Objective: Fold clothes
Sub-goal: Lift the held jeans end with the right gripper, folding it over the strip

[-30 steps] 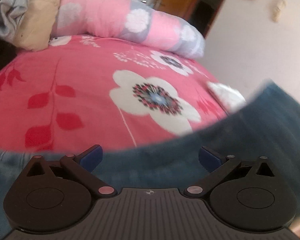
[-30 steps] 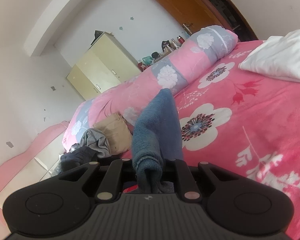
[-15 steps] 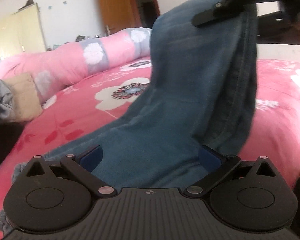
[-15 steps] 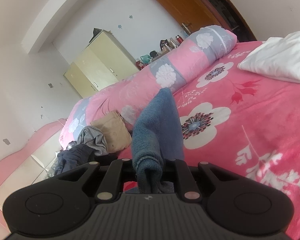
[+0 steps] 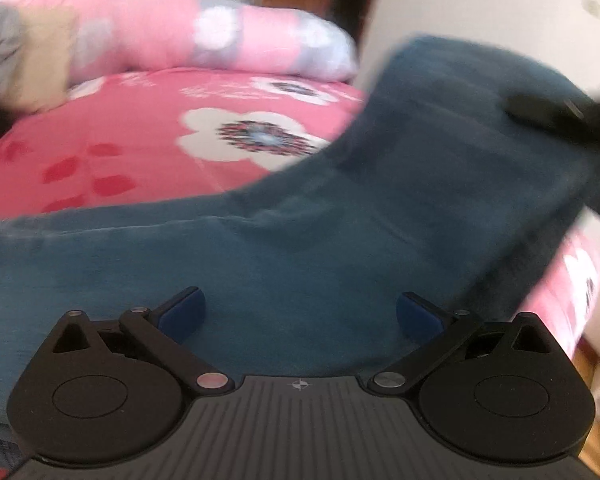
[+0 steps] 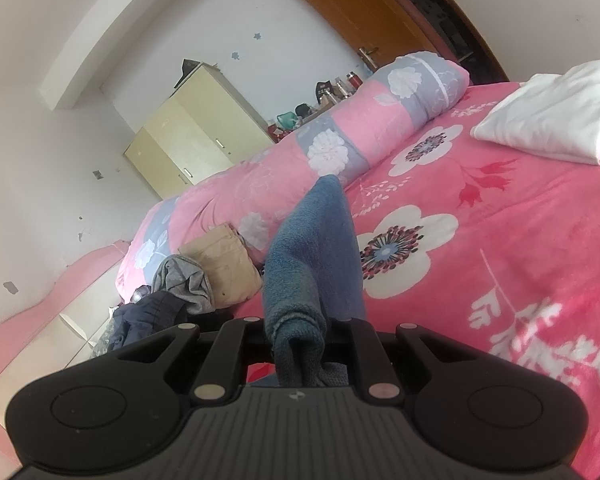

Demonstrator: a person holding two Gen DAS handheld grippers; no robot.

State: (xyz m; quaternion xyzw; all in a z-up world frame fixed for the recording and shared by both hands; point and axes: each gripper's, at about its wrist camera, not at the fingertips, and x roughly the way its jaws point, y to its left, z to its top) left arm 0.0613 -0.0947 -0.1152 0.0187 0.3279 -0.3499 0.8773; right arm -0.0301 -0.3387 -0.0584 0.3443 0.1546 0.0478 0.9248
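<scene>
A pair of blue jeans (image 5: 300, 236) lies stretched across the pink flowered bed (image 5: 140, 132) right in front of my left gripper (image 5: 299, 312), which is open with its blue pads wide apart just above the cloth. My right gripper (image 6: 300, 344) is shut on a bunched end of the jeans (image 6: 312, 256) and holds it lifted above the bed; it shows as a blurred black shape at the upper right of the left wrist view (image 5: 556, 116).
A folded white garment (image 6: 552, 120) lies at the far right of the bed (image 6: 500, 240). A tan garment (image 6: 224, 264), a grey one (image 6: 184, 284) and a dark one (image 6: 148, 316) are piled at the left by a rolled pink quilt (image 6: 340, 140). A cabinet (image 6: 196, 140) and door (image 6: 360, 12) stand behind.
The left wrist view has swung sharply each half second, first toward the lifted jeans, now lower over the cloth. The right gripper keeps the jeans end lifted and has hardly moved.
</scene>
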